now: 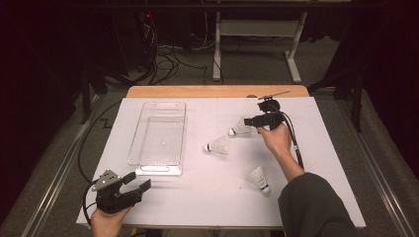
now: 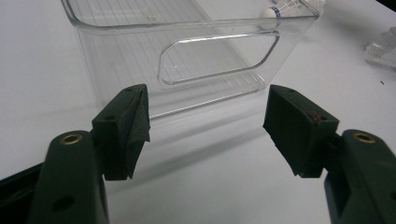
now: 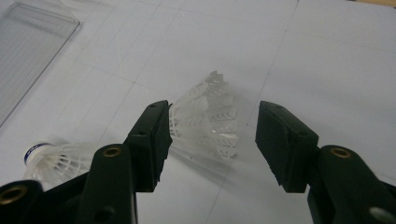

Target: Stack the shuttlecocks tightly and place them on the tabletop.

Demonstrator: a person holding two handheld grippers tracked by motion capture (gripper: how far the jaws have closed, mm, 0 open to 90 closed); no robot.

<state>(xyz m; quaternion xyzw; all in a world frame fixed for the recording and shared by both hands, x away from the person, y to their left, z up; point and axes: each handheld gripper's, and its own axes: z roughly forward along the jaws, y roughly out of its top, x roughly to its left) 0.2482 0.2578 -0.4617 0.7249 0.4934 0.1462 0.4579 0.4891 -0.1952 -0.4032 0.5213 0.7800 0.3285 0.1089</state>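
Shuttlecock (image 3: 39, 158) cork: blue label, txt unreadable.

A white sheet (image 1: 217, 197) covers the table — its wooden edge (image 1: 217, 91) shows along the far side. On the sheet lie a clear plastic bin (image 1: 159, 170) at the left and three white shuttlecocks: one (image 1: 240, 129) far right, one (image 1: 218, 146) near the middle, one (image 1: 259, 177) nearer the person — all apart.

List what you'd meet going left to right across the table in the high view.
Left gripper → clear plastic bin → first shuttlecock → second shuttlecock → third shuttlecock → right gripper, open around the second shuttlecock's skirt.
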